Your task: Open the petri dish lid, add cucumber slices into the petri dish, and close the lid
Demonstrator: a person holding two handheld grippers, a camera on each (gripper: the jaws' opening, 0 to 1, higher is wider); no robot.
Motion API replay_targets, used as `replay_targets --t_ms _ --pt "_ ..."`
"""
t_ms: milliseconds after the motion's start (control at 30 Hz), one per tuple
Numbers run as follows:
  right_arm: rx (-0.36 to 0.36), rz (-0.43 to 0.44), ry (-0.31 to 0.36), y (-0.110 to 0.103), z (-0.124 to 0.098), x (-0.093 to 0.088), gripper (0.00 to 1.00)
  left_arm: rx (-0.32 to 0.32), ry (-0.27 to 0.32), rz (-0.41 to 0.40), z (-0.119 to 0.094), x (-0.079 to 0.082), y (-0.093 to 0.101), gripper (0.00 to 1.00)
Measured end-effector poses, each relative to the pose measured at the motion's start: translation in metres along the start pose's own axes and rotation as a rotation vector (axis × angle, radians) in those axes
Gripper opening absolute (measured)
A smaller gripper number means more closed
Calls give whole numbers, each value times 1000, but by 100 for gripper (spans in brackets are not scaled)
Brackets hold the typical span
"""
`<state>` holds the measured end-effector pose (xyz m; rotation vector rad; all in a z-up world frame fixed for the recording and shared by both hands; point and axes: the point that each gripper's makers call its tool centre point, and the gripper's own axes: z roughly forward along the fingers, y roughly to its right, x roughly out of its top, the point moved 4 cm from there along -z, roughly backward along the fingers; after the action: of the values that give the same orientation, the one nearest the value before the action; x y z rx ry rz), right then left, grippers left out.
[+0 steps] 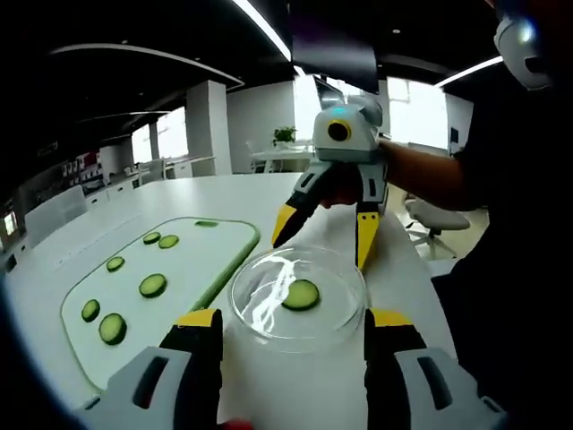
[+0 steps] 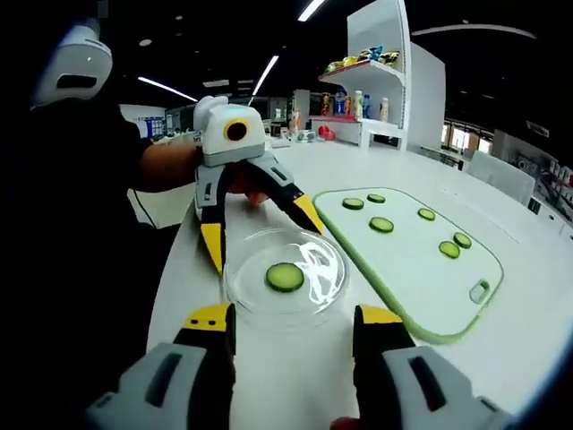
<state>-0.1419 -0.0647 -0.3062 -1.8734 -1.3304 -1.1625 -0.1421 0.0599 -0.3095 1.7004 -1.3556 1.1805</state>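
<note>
**Petri dish inspection: one slice loaded**

Petri dish (image 1: 298,298) sits on the white table (image 1: 260,193), one cucumber slice (image 1: 301,295) inside. Cutting board (image 1: 192,260) lies just beside it. Left gripper (image 1: 293,328) and right gripper (image 2: 294,323) both spread wide, flanking the dish, holding nothing

A clear petri dish (image 2: 286,279) sits on a white worktop (image 2: 537,269), one cucumber slice (image 2: 285,277) at its centre. Just beyond the dish, the left gripper (image 2: 261,235) spreads its yellow-tipped jaws. Right of the dish lies a green-edged cutting board (image 2: 407,269) carrying six more slices (image 2: 381,224).
</note>
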Motion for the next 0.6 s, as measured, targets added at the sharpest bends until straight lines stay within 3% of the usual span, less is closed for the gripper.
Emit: replay_targets --t_ms 233,400,600 --pt "-123 16 51 0 -25 13 48 97 37 -51 -33 14 -3 64" --pt "-220 35 99 -4 -40 21 45 170 47 -105 -62 12 1 65" --pt "-321 61 98 -11 -60 17 42 246 55 -151 -92 8 6 65"
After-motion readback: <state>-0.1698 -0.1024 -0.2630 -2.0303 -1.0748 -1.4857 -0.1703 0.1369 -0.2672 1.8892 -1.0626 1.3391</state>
